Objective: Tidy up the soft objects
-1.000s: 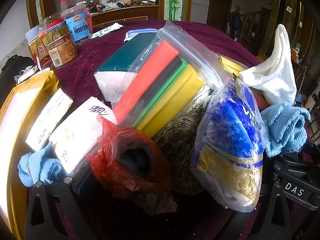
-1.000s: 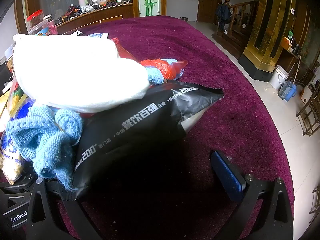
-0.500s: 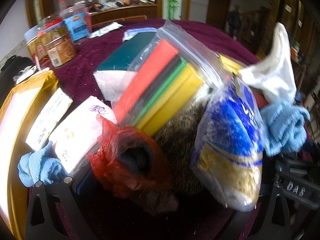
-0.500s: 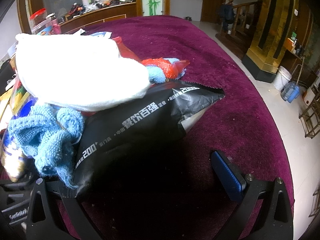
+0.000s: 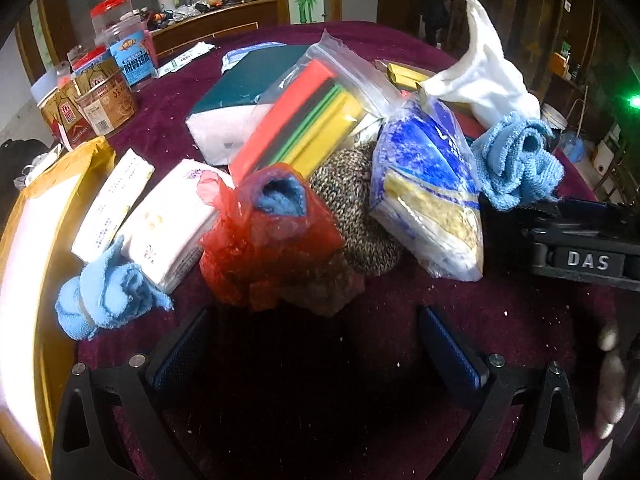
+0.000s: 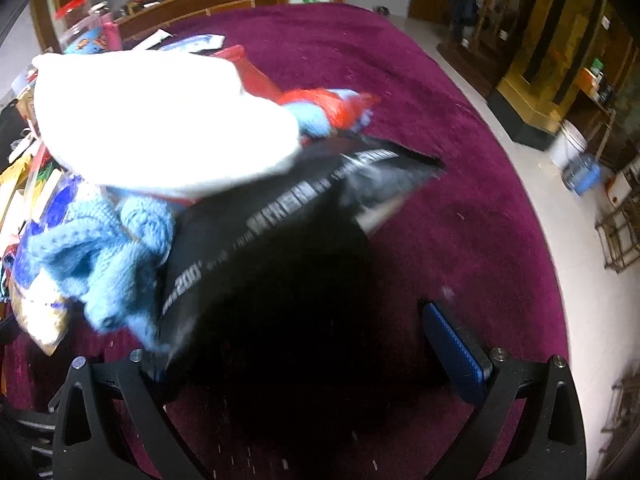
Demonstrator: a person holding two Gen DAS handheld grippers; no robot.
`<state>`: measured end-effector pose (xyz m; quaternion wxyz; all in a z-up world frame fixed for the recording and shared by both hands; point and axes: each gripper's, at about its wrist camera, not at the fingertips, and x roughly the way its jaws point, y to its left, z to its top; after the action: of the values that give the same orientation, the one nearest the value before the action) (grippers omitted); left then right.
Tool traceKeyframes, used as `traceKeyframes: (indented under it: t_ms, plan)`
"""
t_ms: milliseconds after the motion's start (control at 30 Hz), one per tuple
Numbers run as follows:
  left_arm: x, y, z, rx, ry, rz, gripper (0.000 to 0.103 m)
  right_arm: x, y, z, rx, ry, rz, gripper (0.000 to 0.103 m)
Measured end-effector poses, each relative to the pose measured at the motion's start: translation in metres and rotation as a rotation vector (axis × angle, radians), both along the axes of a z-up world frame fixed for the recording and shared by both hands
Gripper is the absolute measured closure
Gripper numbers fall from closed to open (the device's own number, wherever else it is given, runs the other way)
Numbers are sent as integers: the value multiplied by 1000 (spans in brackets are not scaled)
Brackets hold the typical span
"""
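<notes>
On the maroon cloth lies a pile of soft goods. In the left wrist view my left gripper (image 5: 316, 348) is open and empty, just short of a red plastic bag (image 5: 272, 240) holding a blue cloth. Behind it lie a speckled knit piece (image 5: 356, 208), a blue-and-yellow packet (image 5: 428, 188), a zip bag of coloured sponges (image 5: 312, 120), a white cloth (image 5: 484, 76) and a blue knit cloth (image 5: 516, 160). My right gripper (image 6: 316, 344) is open; a black foil bag (image 6: 280, 248) lies between its fingers, untouched by the right pad. The white cloth (image 6: 160, 120) and blue knit cloth (image 6: 100, 248) sit left.
Tissue packs (image 5: 168, 220) and a small blue towel (image 5: 104, 296) lie left of the red bag, beside a yellow envelope (image 5: 36, 240). Jars (image 5: 100, 92) stand at the back left. The table edge (image 6: 540, 240) drops to the floor on the right.
My left gripper has pulled back from the red bag, so both blue pads now show with a gap in front. My right gripper has shifted slightly; its view is blurred.
</notes>
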<state>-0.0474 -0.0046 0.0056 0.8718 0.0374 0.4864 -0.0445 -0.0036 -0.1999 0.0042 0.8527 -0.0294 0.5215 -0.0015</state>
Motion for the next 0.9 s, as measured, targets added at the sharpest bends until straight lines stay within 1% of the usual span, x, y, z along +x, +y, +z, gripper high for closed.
traceKeyframes:
  t_ms: [100, 167, 200, 267, 300, 333, 367, 400, 433, 467, 500, 533, 633, 667, 700, 733, 833, 900]
  plan:
    - [-6, 5, 1, -50, 15, -16, 1, -22, 0, 23, -51, -60, -5, 0]
    - [-12, 14, 6, -102, 10, -8, 1, -40, 0, 45, -54, -121, 3, 0]
    - [-17, 18, 11, -135, -6, -3, 1, -49, 1, 56, -48, -158, 9, 0]
    - [-27, 22, 25, -149, -63, 1, 1, -73, 5, 85, -23, -291, 31, 0]
    - [-35, 24, 34, -148, -101, 6, 1, -88, 8, 99, -18, -380, 44, 0]
    - [-46, 28, 50, -157, -158, 6, 1, -99, 12, 109, -22, -448, 51, 0]
    - [-54, 33, 58, -175, -191, 3, 1, -109, 17, 116, -17, -519, 64, 0]
    - [-62, 38, 67, -198, -223, 0, 1, -116, 21, 119, 6, -572, 94, 0]
    - [-73, 46, 77, -230, -254, -1, 1, -114, 25, 119, 24, -574, 126, 0]
    - [-79, 52, 80, -240, -261, 3, 1, -108, 33, 116, 17, -539, 148, 0]
    - [-81, 58, 82, -240, -260, 11, 1, -99, 39, 112, 4, -502, 144, 0]
    - [-87, 67, 83, -224, -265, 36, 1, -92, 39, 109, 7, -497, 132, 0]
    - [-103, 94, 85, -207, -283, 93, 1, -72, 41, 110, 10, -535, 65, 0]
    - [-109, 111, 86, -207, -286, 122, 1, -66, 40, 109, 20, -548, 47, 0]
    - [-108, 118, 86, -206, -286, 138, 1, -60, 38, 106, 44, -546, 40, 0]
    - [-112, 134, 87, -199, -290, 172, 1, -54, 32, 96, 71, -526, 33, 0]
    - [-123, 159, 88, -153, -298, 237, 1, -39, 23, 77, 125, -471, 11, 0]
    - [-125, 166, 87, -128, -299, 248, 1, -32, 19, 59, 146, -449, -9, 0]
